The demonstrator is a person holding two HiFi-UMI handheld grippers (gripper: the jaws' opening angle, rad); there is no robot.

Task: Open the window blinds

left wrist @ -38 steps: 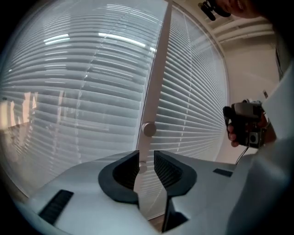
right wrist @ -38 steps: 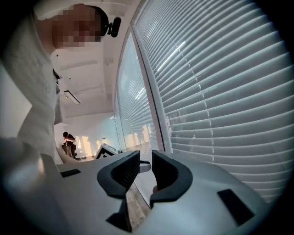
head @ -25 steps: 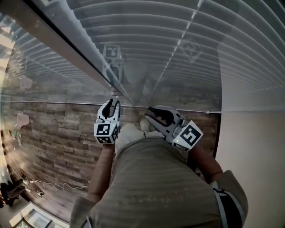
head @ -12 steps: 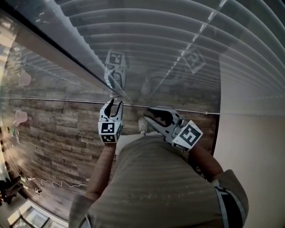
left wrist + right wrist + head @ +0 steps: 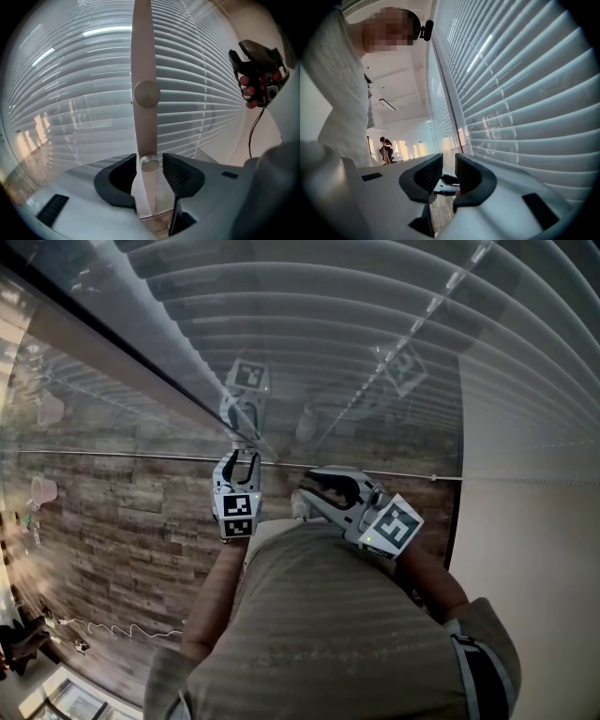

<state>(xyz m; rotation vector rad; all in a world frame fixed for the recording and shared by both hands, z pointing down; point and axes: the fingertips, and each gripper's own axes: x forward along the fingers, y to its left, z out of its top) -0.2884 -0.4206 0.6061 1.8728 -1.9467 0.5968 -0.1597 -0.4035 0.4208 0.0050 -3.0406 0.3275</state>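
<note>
**Blinds, wand, two tongs: at the window**

- Blinds [image 5: 356, 324]: lowered over the window, slats overlapping, directly in front of the person.
- Wand [image 5: 142, 56]: pale, hangs before the slats. Its capped lower end stands between the left tongs [image 5: 238, 461].
- Left tongs: jaws have just been opening. They now stand fairly wide, with a slight gap on either side of the wand and the pads not pressing.
- Right tongs [image 5: 448, 161]: jaws drawn together, nothing gripped, held beside the blinds.
- Floor [image 5: 112, 521]: wood plank, below.

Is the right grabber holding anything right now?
No, the right gripper has its jaws shut with nothing gripped between them, right beside the blinds.
</note>
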